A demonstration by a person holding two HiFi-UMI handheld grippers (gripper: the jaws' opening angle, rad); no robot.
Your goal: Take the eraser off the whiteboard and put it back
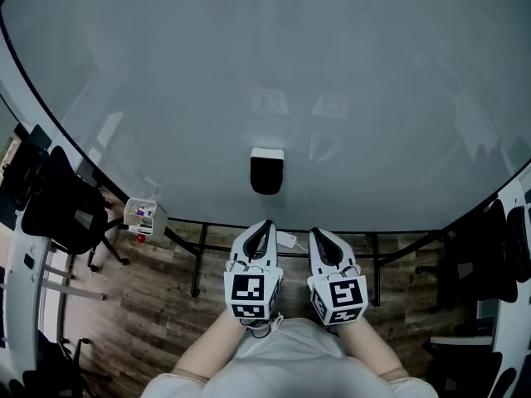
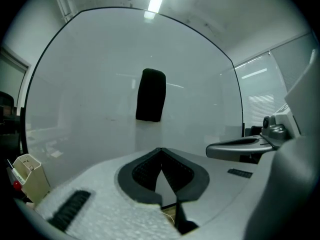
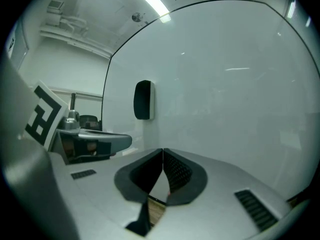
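The black eraser [image 1: 266,171] with a white top clings to the large whiteboard [image 1: 274,65], low and near its middle. In the left gripper view the eraser [image 2: 151,95] hangs straight ahead, apart from the jaws. In the right gripper view the eraser [image 3: 143,100] shows edge-on, up and to the left. My left gripper [image 1: 264,225] and right gripper [image 1: 318,234] sit side by side below the board's bottom edge, both shut with nothing between the tips. The left gripper [image 2: 161,150] and the right gripper [image 3: 163,151] each point at the board.
A small tray of markers [image 1: 143,215] hangs at the board's lower left, and the same tray [image 2: 30,176] shows in the left gripper view. Black office chairs [image 1: 58,201] stand at the left, more at the right [image 1: 489,259]. The board's black frame legs [image 1: 199,255] stand on wooden floor.
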